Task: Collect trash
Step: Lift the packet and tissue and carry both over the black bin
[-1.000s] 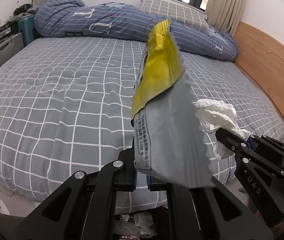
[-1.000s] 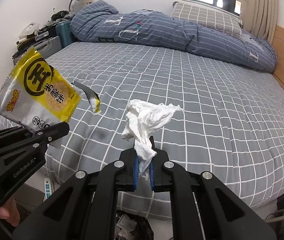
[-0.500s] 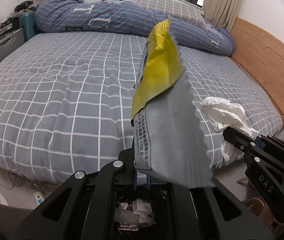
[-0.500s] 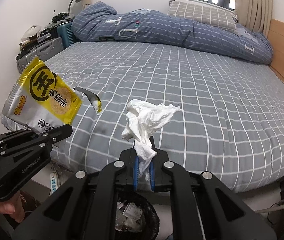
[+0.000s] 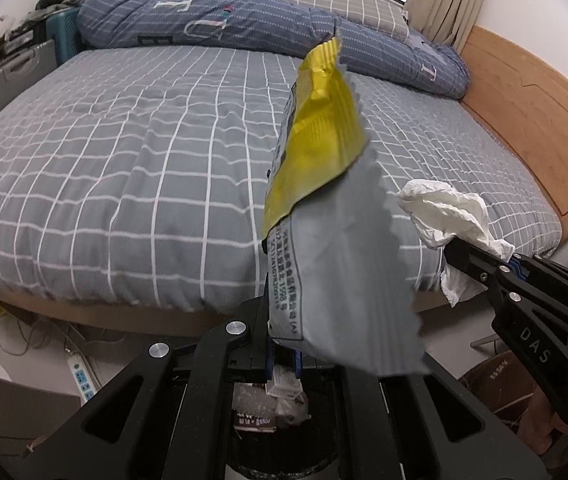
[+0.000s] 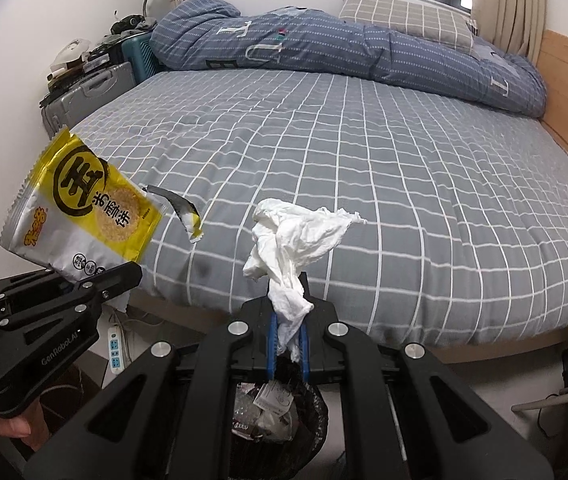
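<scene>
- Yellow-and-silver snack wrapper (image 5: 324,216) sits clamped in our left gripper (image 5: 284,354), past the bed (image 5: 123,168) edge.
- Our right gripper (image 6: 287,338) pinches the crumpled tissue (image 6: 296,236).
- 2 pieces are collected; dropping both into the bin (image 6: 275,412) below remains.

the left gripper (image 6: 129,274) bore "genrobot.ai" on its arm; the right gripper (image 5: 450,246) read "das". the snack packet (image 6: 83,208) carried a circled "王" at 12 o'clock. the duvet (image 6: 324,44) showed letters "t" and "u".

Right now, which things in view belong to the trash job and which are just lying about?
Job: snack bag in left tongs; tissue in right tongs; trash bin.
Lying about: quilt, pillow, suitcase, power strip.
</scene>
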Available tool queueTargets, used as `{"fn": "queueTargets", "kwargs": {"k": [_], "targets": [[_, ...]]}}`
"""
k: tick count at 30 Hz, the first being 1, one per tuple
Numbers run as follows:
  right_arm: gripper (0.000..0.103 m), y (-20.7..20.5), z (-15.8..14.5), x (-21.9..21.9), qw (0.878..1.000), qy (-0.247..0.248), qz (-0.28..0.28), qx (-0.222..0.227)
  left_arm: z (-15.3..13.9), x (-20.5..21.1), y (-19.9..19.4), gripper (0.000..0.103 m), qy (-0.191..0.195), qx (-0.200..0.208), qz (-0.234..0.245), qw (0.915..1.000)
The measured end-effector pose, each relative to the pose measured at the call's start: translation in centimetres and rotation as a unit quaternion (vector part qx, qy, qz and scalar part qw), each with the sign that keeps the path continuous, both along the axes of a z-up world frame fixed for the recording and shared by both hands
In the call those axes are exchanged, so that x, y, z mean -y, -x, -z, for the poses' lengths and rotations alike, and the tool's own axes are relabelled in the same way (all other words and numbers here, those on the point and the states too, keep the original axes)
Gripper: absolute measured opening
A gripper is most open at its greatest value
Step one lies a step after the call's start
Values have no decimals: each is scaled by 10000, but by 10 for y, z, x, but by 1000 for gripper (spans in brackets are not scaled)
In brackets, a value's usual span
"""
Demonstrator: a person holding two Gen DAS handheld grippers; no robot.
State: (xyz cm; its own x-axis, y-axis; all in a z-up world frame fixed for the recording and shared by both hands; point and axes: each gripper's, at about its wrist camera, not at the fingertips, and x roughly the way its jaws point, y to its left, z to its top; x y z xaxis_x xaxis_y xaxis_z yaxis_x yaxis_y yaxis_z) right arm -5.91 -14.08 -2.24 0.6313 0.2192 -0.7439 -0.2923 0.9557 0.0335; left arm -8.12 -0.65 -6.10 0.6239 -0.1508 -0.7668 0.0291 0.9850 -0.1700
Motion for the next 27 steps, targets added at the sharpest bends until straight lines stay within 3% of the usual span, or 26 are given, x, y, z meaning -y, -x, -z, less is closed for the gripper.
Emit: {"fn": "queueTargets", "kwargs": {"k": [12,18,27], "targets": [[8,36,-1,7,9997,-144,-66,-203,-5,7,37,6,-20,1,92,10000],[8,55,11,6,9993,-69,-49,-376,9,3,57,6,-27,-204,56,9998],[8,53,81,-7,9949,185,-137,-984,72,3,60,6,-278,-815,43,9963]]}}
